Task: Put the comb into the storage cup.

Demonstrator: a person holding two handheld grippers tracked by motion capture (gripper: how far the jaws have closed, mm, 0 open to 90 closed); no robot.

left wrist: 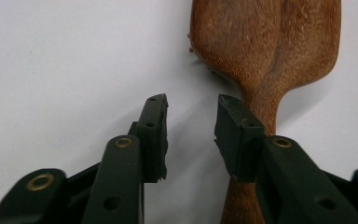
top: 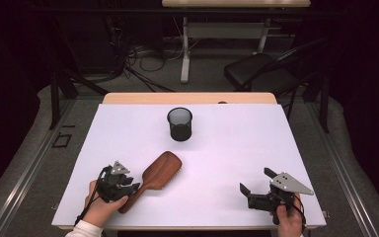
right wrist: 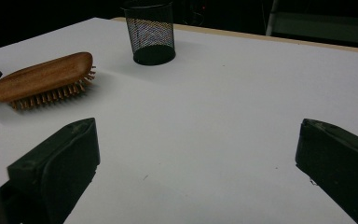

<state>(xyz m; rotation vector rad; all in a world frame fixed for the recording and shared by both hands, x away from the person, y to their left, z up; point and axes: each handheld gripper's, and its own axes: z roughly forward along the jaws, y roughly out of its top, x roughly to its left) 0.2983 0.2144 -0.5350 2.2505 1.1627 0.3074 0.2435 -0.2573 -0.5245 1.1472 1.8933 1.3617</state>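
A wooden hairbrush point(top: 160, 173) lies bristles down on the white table, its handle pointing to the near left. My left gripper point(top: 132, 187) sits over that handle. In the left gripper view the jaws point(left wrist: 191, 107) stand apart with bare table between them, and the brush handle point(left wrist: 265, 42) runs under the right jaw, not between the pads. My right gripper point(top: 254, 180) rests near the front right, jaws wide open and empty point(right wrist: 196, 154). The right gripper view also shows the brush point(right wrist: 46, 74) at far left.
A black mesh cup point(top: 179, 123) stands upright toward the back middle of the table point(top: 227, 143), also seen in the right gripper view point(right wrist: 153, 32). Beyond the far edge are a dark chair point(top: 261, 69), cables and another table's legs.
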